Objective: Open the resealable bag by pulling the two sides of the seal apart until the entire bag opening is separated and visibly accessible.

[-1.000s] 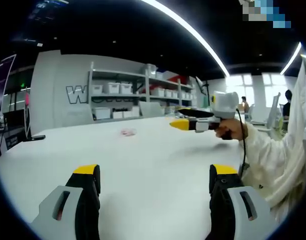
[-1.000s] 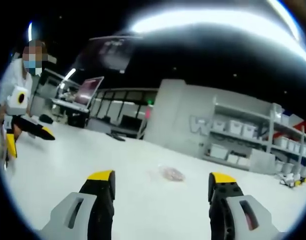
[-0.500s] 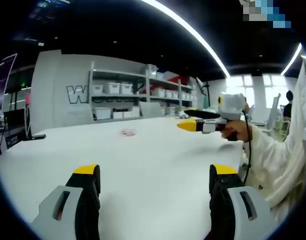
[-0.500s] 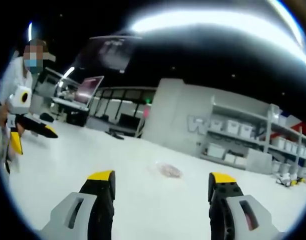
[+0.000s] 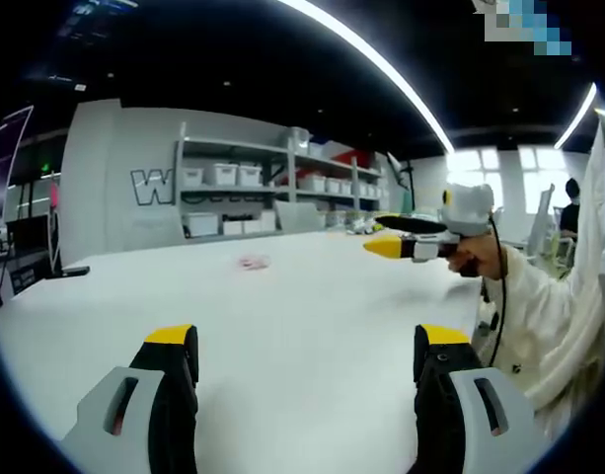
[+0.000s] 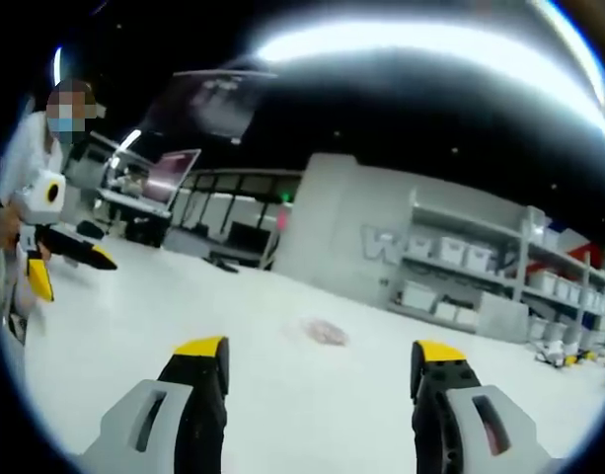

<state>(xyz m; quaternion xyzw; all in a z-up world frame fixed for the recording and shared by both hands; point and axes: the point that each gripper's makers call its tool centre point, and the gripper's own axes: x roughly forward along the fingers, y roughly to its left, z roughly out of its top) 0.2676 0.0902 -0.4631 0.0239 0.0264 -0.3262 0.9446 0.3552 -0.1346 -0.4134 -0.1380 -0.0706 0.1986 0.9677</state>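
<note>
The bag [image 5: 252,262] lies flat on the white worktop [image 5: 302,316], well apart from both claws. In the left gripper view it is a small pinkish patch far out past the jaws, a little left of centre, in front of the shelves [image 5: 245,188]. In the right gripper view the bag [image 6: 325,332] sits nearer the middle, between the lines of the two jaws but well beyond their tips; it is blurred and its seal cannot be made out.

The left claw [image 5: 307,355] is released: its two yellow-tipped jaws stand wide apart at the bottom of its own view with bare worktop between them, holding nothing. The right claw [image 6: 317,367] is likewise spread wide and empty, over bare worktop.

Each view catches the other gripper. The left gripper view shows the right claw [image 5: 386,237] from the side at the right, held above the worktop by a hand [image 5: 477,259] in a white sleeve [image 5: 539,316], a black cable hanging under it; its yellow tip and dark jaw point left, toward the bag's side of the worktop. The right gripper view shows the left claw [image 6: 70,262] at the far left edge, one yellow tip pointing right and another hanging down, with the person in white behind it.

The right gripper view also takes in a row of dark monitors [image 6: 233,237] and a lit screen [image 6: 174,176] beyond the worktop. The left gripper view instead shows bright windows [image 5: 499,188] and seated people at the far right.
</note>
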